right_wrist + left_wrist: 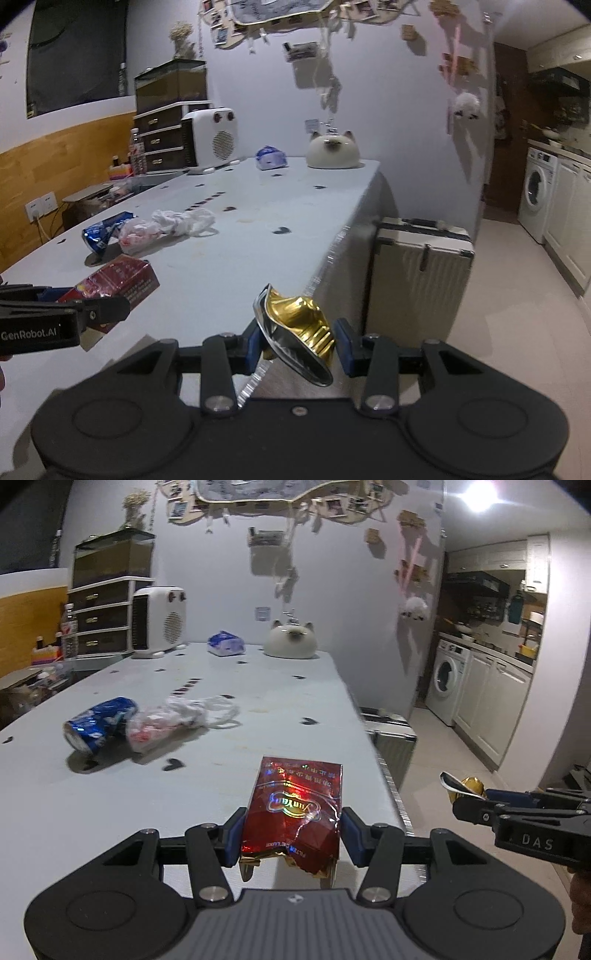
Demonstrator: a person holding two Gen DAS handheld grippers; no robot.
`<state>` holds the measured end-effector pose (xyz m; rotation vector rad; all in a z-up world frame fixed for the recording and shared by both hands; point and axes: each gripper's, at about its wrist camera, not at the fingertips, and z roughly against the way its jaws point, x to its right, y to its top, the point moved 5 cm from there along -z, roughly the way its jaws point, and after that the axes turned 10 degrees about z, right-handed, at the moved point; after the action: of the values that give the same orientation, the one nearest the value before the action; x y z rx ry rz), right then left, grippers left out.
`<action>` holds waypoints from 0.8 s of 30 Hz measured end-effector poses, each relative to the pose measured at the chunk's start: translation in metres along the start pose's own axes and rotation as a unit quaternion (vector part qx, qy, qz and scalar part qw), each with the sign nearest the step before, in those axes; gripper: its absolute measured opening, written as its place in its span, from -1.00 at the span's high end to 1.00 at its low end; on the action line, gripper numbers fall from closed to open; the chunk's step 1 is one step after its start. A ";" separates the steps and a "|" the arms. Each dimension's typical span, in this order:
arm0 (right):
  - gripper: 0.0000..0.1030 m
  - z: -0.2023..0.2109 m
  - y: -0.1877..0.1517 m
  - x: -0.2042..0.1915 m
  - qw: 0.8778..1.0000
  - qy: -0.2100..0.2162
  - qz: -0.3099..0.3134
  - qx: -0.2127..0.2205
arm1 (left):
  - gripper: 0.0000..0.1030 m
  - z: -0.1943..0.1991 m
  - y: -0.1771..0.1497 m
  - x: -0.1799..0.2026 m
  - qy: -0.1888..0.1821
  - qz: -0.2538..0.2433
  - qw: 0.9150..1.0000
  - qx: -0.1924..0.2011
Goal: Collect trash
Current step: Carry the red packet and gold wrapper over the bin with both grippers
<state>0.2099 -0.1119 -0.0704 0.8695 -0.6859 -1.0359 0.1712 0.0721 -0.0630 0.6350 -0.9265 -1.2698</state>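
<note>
My left gripper (pixel 291 834) is shut on a crumpled red cigarette pack (pixel 295 812) and holds it over the near right part of the pale table (pixel 258 686). The pack also shows in the right wrist view (pixel 114 282). My right gripper (pixel 298 345) is shut on a crushed gold can (pixel 295 326), held past the table's right edge; the can shows in the left wrist view (pixel 466 787). A crushed blue can (pixel 99 725) and a crumpled plastic bag (pixel 181 718) lie on the table's left side.
A white heater (pixel 159 622), a blue tissue pack (pixel 226 643) and a cat-shaped ornament (pixel 291 640) stand at the table's far end. A cream suitcase (pixel 421 273) stands on the floor by the table's right edge. Drawers (pixel 103 616) stand at the far left. A washing machine (pixel 448 675) is at right.
</note>
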 end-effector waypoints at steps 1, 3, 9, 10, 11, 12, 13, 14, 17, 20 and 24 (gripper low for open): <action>0.19 0.003 -0.004 0.004 1.000 -0.004 -0.002 -0.001 | -0.04 0.000 -0.003 0.007 -0.005 -0.002 1.000 -0.002; 0.19 0.012 -0.012 0.015 1.000 -0.013 -0.009 -0.004 | -0.04 -0.001 -0.008 0.021 -0.015 -0.007 1.000 -0.006; 0.19 0.035 -0.039 0.051 0.999 -0.039 -0.033 -0.009 | -0.04 -0.005 -0.030 0.069 -0.049 -0.026 0.998 -0.023; 0.19 0.039 -0.044 0.057 0.998 -0.045 -0.039 -0.010 | -0.04 -0.005 -0.033 0.077 -0.054 -0.029 0.998 -0.025; 0.19 0.042 -0.049 0.064 0.998 -0.050 -0.044 -0.011 | -0.04 -0.005 -0.036 0.084 -0.057 -0.032 0.997 -0.027; 0.19 0.046 -0.053 0.069 0.997 -0.053 -0.048 -0.012 | -0.04 -0.006 -0.039 0.091 -0.062 -0.035 0.997 -0.030; 0.19 0.049 -0.058 0.075 0.997 -0.056 -0.053 -0.014 | -0.04 -0.007 -0.043 0.100 -0.067 -0.039 0.996 -0.033; 0.19 0.052 -0.062 0.080 0.997 -0.060 -0.055 -0.015 | -0.04 -0.008 -0.046 0.106 -0.070 -0.041 0.996 -0.036; 0.19 0.062 -0.076 0.098 0.995 -0.071 -0.066 -0.018 | -0.04 -0.009 -0.056 0.127 -0.081 -0.044 0.995 -0.043; 0.19 0.069 -0.088 0.112 0.994 -0.079 -0.076 -0.020 | -0.04 -0.011 -0.069 0.147 -0.096 -0.048 0.993 -0.055; 0.19 0.073 -0.109 0.129 0.992 -0.087 -0.088 -0.031 | -0.04 -0.020 -0.091 0.172 -0.112 -0.053 0.989 -0.081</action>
<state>0.1493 -0.2792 -0.1184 0.8029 -0.7291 -1.2962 0.1476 -0.1158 -0.1094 0.4240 -0.9719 -1.5180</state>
